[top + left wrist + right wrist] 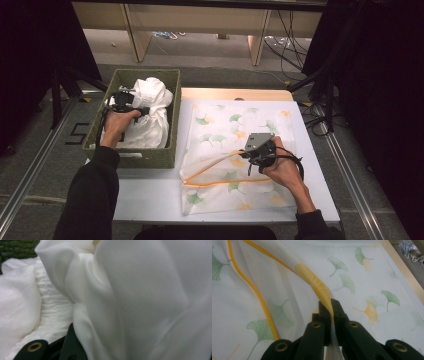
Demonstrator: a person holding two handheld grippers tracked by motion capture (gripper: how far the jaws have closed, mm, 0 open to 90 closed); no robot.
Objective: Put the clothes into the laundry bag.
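Note:
A green woven basket [145, 159] stands at the table's left and holds a bunched white cloth [152, 115]. My left gripper [141, 111] is inside the basket, shut on a fold of that cloth. In the left gripper view the white cloth [140, 297] drapes over the black fingers [60, 348] and hides their tips. A white cover printed with green and orange leaves [225, 130] lies flat to the right. My right gripper [245, 156] is shut on its orange-trimmed edge [312, 277], lifting it slightly; the jaws meet at the right gripper [331, 306] tip.
The white table [150, 200] has bare surface in front of the basket. A wooden strip [235, 93] runs along its far edge. Beyond it are wooden furniture legs and cables [290, 45] on the floor. Metal rails flank both sides.

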